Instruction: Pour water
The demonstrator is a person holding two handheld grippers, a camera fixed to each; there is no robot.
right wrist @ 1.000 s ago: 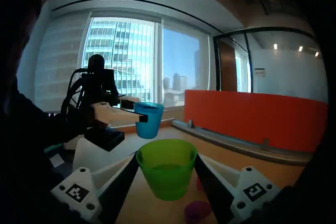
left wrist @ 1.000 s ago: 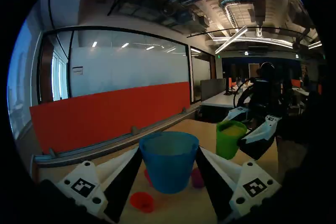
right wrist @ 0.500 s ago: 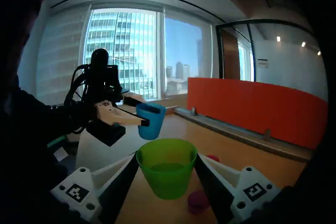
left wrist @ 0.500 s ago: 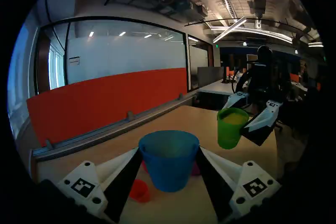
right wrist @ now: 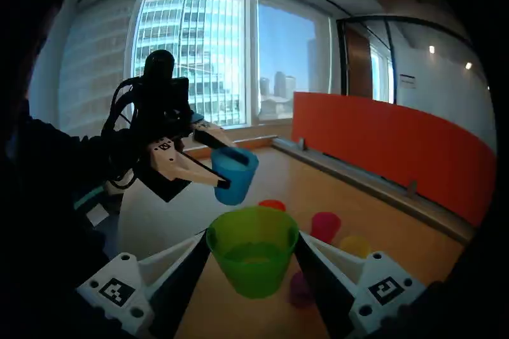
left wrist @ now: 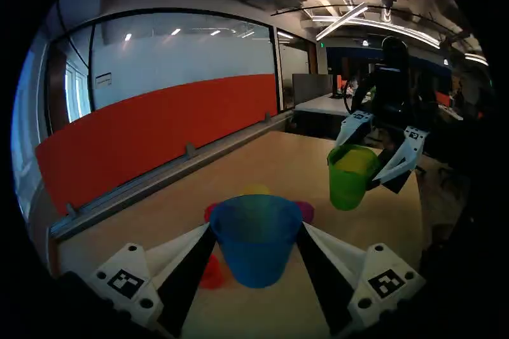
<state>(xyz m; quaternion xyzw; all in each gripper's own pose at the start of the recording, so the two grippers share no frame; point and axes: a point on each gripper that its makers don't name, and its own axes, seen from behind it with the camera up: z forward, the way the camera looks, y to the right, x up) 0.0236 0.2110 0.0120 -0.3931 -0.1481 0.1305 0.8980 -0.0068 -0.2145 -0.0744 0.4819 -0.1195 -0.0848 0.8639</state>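
A pale wooden tabletop [right wrist: 318, 180] runs beside an orange partition wall [right wrist: 407, 142], with city windows behind. The translucent green plastic cup [right wrist: 253, 262] stands upright, mouth up, with liquid inside. It is clamped between the white fingers [right wrist: 331, 262] of the right gripper [right wrist: 253, 237], above the tabletop. The left gripper [left wrist: 254, 228] likewise squeezes a nearly upright blue plastic cup [left wrist: 256, 250]. Small coloured cups [right wrist: 325, 224] stand below.

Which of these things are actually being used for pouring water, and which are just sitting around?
In use: blue cup in the left gripper; green cup, holding liquid, in the right gripper.

Lying about: red cup, pink cup, yellow cup and purple cup on the table.
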